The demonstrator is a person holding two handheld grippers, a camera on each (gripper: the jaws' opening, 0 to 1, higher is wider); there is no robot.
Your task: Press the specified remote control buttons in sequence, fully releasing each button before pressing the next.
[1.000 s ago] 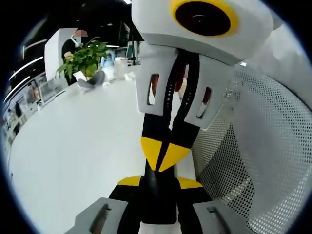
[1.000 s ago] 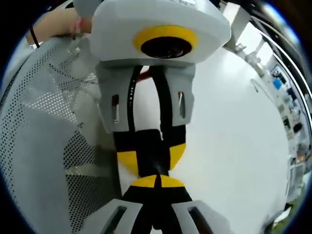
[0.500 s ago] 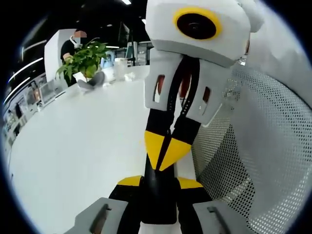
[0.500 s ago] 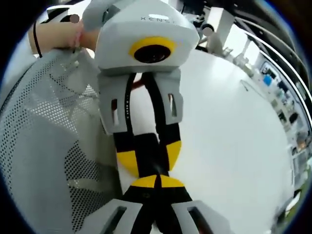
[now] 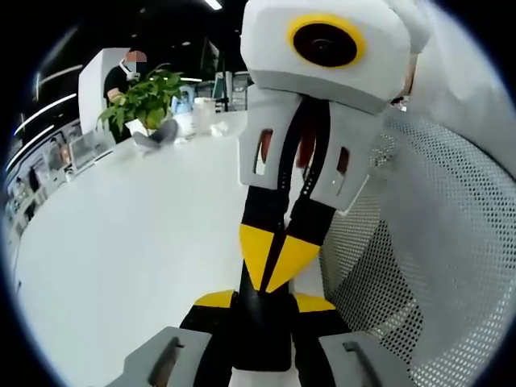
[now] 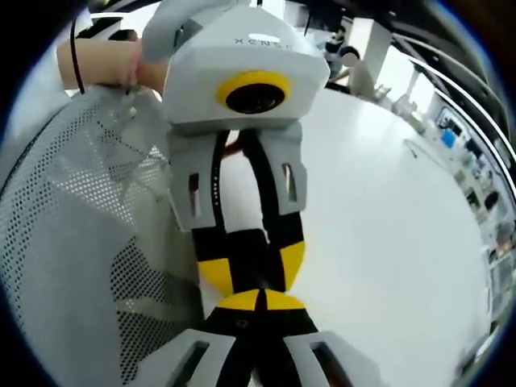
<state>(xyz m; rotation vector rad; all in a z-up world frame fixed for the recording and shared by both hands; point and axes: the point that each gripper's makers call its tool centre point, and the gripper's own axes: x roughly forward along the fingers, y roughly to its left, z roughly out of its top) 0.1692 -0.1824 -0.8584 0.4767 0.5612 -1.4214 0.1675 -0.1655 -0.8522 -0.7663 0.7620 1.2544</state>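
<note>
Nearest the lens in the left gripper view, the left hand-held gripper (image 5: 264, 301) is seen with its jaws held partly apart, closed onto a black slab (image 5: 262, 334). This is judged to be the remote control, though no buttons can be made out. The slab is carried in the air above the white surface (image 5: 121, 242), not laid on it.

Right against its far end, the right hand-held gripper (image 5: 274, 262) is brought in from above. Its yellow-tipped jaws are pressed fully together with nothing between them, forming a single blunt point. In the right gripper view, contact between that point and the slab looks likely; whether a button is actually depressed cannot be told.

The remote is judged light, rigid and smooth-cased, so a slip under pressing force is possible. It is best clamped across its long edges, clear of the keys, as appears to be done here.

Just beyond, to the side, a white mesh chair back (image 5: 435, 242) is passed. A hand (image 6: 105, 60) is glimpsed behind the left hand-held gripper. Far across the surface, a potted plant (image 5: 145, 97) and a person (image 5: 121, 76) are picked out.
</note>
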